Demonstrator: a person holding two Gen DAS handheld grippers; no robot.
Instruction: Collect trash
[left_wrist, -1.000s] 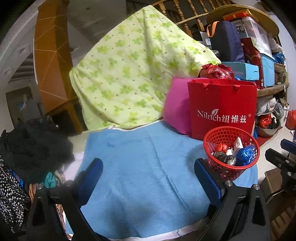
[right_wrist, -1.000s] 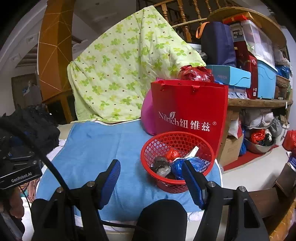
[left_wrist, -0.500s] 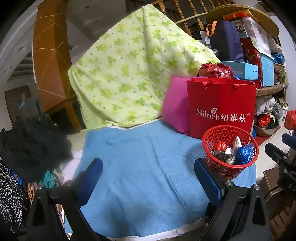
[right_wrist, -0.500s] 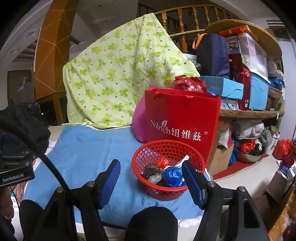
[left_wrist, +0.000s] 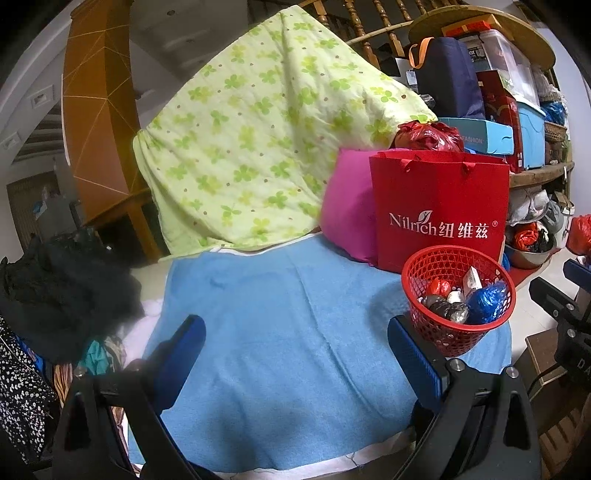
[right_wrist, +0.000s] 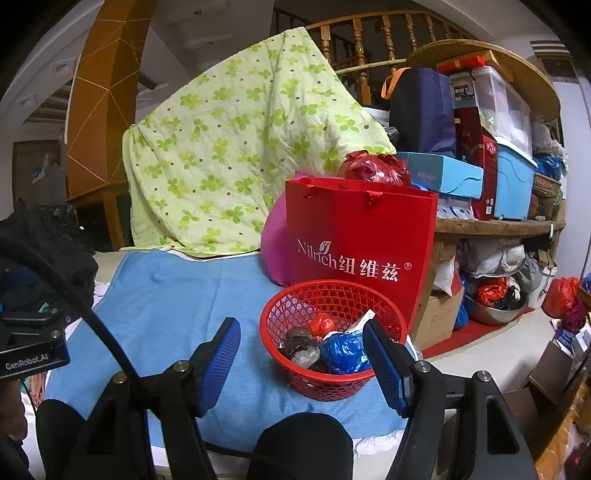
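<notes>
Two grippers are up in front of me, and both have their blue-padded fingers spread wide with nothing between them. My left gripper (left_wrist: 295, 350) hangs over the middle of the blue towel (left_wrist: 280, 314), near its front edge, gripping nothing. My right gripper (right_wrist: 301, 354) sits at the towel's front right corner, its right finger (right_wrist: 384, 365) just in front of the red basket (right_wrist: 291, 310) as I see it; I cannot tell whether it touches the rim.

That basket stands on the towel's right edge, close to the front corner, and holds the collected trash: a crumpled blue bag (right_wrist: 343, 352), a small red wad (right_wrist: 321, 323), a grey-silver lump (right_wrist: 303, 347) and a white scrap (right_wrist: 364, 319), all piled together. Right behind the basket a red Nilrich paper bag (right_wrist: 354, 236) stands upright, with a pink cushion (right_wrist: 275, 243) beside it to the left. A green clover-print quilt (right_wrist: 236, 147) drapes down over the towel's back edge. Dark clothing (left_wrist: 55, 288) is heaped off the left edge.
</notes>
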